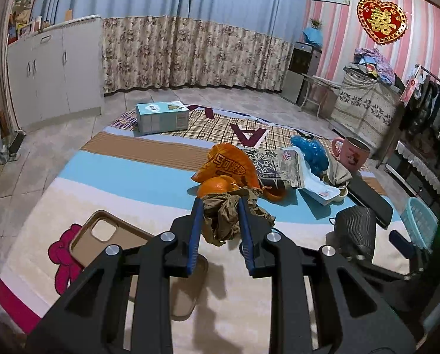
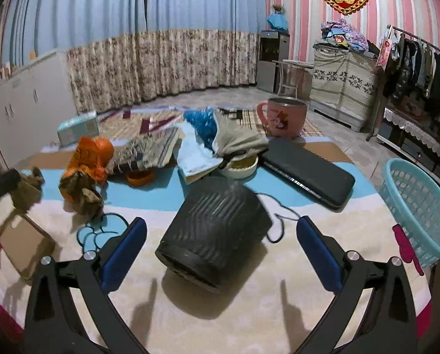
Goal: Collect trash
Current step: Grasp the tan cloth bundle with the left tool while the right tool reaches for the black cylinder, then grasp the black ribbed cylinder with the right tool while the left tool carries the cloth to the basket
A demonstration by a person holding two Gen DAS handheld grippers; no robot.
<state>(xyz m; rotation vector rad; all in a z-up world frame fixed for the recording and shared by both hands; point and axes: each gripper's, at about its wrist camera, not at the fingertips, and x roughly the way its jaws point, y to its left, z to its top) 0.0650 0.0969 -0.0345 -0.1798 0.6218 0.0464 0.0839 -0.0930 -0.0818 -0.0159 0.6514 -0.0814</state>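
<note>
Pink-striped walls, blue and floral curtains (image 1: 190, 50) at 12 o'clock, tiled floor. Big striped blanket (image 1: 116, 174) covers the surface under everything; checked mat (image 1: 220, 124) beyond it with a pale blue box (image 1: 162, 117) at 11 o'clock in the left wrist view.

Light blue basket (image 2: 420, 206) stands at 3 o'clock in the right wrist view, at the blanket edge. Black ribbed bin (image 2: 214, 233) lies on its side dead centre there, between the right tool's fingers but not touched. Black flat case (image 2: 308, 171) at 1 o'clock behind the bin, pink mug (image 2: 282, 116) further back at 12 to 1 o'clock.

Trash pile sits mid-blanket: printed grey packet (image 1: 276, 166), orange snack bag (image 1: 229, 168), blue plastic bag (image 1: 310, 150), white wrapper (image 1: 317, 187), orange peel (image 1: 217, 187). Tan phone case (image 1: 102, 236) at 9 o'clock in the left view.

Left tool (image 1: 221, 206): narrow, pinching crumpled brown paper (image 1: 223, 218), paper lifted clear of the blanket, just in front of the peel. More crumpled brown paper (image 2: 82, 191) lies at 10 o'clock in the right view; black cord (image 2: 102, 230) loops beside it.

Right tool (image 2: 221, 230): wide, holding nothing, above the bin.
</note>
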